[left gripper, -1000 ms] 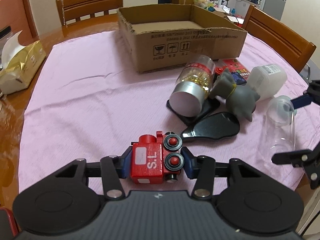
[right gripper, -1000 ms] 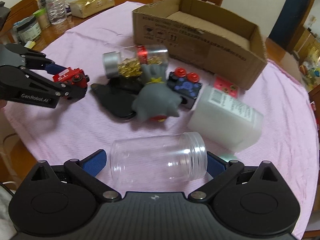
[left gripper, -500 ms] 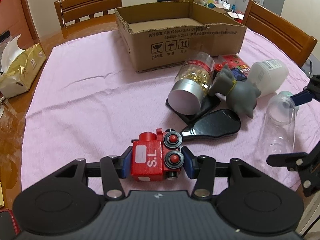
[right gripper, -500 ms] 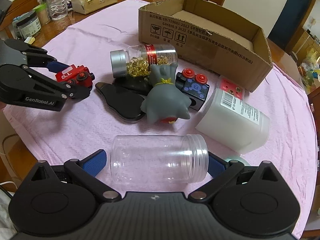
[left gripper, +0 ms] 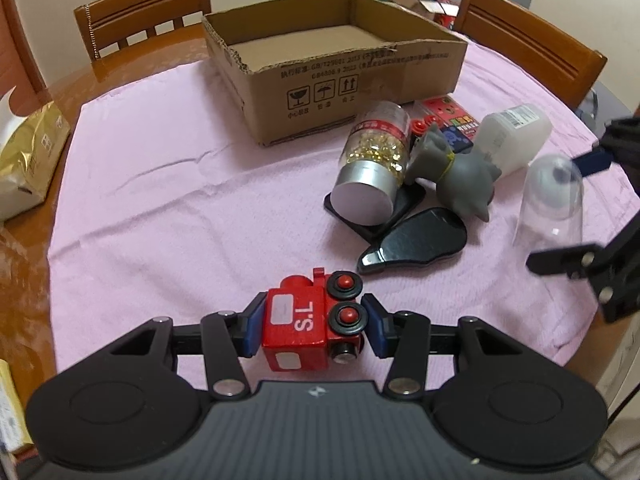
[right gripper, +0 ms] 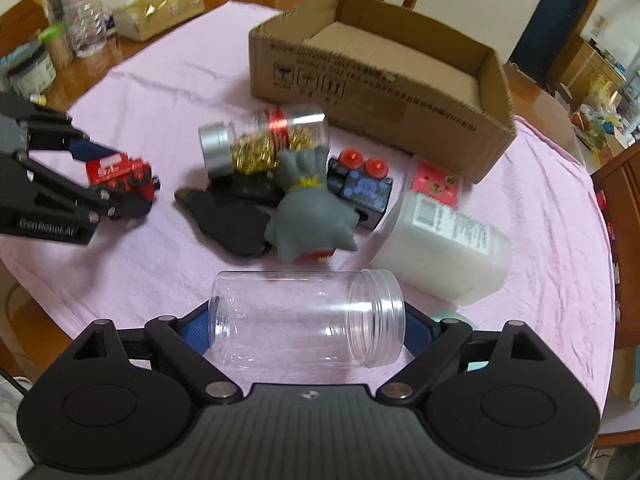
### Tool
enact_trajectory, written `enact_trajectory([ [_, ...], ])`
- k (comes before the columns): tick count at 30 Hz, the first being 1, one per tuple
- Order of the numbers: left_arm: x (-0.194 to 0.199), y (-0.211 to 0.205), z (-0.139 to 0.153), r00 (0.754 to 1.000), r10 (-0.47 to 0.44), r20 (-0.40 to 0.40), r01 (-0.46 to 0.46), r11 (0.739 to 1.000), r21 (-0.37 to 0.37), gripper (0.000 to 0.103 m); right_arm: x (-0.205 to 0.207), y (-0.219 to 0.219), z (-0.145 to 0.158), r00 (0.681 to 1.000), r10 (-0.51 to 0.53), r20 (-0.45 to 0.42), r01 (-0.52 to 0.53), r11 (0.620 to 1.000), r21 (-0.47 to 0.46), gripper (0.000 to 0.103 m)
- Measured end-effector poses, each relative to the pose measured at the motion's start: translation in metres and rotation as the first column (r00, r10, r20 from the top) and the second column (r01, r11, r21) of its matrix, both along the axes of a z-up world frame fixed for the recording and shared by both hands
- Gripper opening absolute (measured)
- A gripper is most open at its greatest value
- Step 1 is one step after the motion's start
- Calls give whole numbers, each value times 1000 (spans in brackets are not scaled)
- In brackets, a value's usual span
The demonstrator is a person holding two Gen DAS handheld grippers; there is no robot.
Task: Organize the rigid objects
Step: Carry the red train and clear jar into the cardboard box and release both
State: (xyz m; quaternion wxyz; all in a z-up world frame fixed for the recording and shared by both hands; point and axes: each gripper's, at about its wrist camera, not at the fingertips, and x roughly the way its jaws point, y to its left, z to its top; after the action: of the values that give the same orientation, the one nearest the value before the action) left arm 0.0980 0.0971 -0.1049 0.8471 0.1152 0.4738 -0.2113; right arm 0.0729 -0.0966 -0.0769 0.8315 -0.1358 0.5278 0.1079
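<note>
From your left wrist view, your left gripper clamps the red toy train above the pink cloth. From your right wrist view, your right gripper grips the clear jar sideways, near the cardboard box.

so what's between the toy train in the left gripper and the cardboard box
Only bare pink cloth. In the left wrist view, nothing sits between the toy train and the cardboard box; the clutter lies off to the right.

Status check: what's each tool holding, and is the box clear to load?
Left tool shut on red toy train. Right tool shut on clear jar, jar lying sideways. Cardboard box open ahead, nothing visible inside. Pile of loose items beside box, not blocking.
</note>
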Motion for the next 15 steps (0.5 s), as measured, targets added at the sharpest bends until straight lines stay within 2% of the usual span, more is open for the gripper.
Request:
enact_trajectory([
  [5,1,1,26,999,-34,16,34,999,14,48,4,-3,24,1000,20,3,-20,999,35,93],
  [15,15,-18,90,995,-78,63,75,996,45,48,31,-17,62,988,152,23,-153,984,86,93],
])
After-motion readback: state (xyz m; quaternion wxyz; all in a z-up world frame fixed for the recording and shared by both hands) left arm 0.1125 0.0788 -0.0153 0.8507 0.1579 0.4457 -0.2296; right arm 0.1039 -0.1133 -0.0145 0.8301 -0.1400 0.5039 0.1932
